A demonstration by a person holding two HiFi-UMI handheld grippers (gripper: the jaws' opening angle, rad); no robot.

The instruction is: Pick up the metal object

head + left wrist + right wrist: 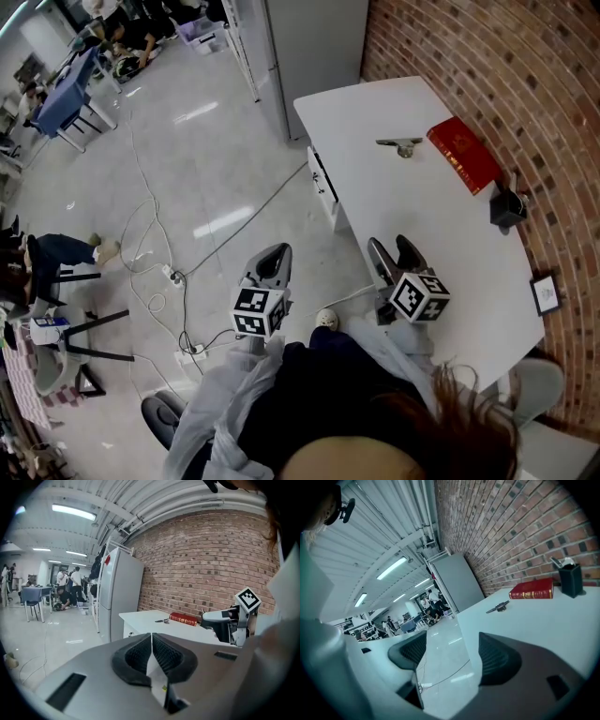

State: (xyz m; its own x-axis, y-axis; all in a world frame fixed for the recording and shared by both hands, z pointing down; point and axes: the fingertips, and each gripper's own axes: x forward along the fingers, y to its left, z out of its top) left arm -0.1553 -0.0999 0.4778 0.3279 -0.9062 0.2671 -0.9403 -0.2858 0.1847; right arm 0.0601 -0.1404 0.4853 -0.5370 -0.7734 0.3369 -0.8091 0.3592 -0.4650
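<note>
Black ribbed pads (171, 657) on your left tongs (151, 641) are pressed together with nothing between them. In the head view these tongs hang over the grey floor (187, 169), off the tabletop's (422, 225) left edge and above loose cables (155, 272).

Your right tongs (452, 653) stand wide apart and hold nothing. Through their gap you see only floor and the white tabletop's edge. From above, they sit over the near end of the tabletop, close to its left edge.

The metal object (400, 145) lies flat near the far end of the tabletop, well apart from both tongs. It is a slim bar with a rounder lump on its near side, closer to its right end. In the head view its long axis runs left to right across the tabletop, and its right end points at the red book (464, 155) just beside it. In your right gripper view the same bar (498, 607) slants up and to the right, again toward the book (532, 589).

Past the book, a black holder (507, 208) stands by the brick wall (525, 75).
</note>
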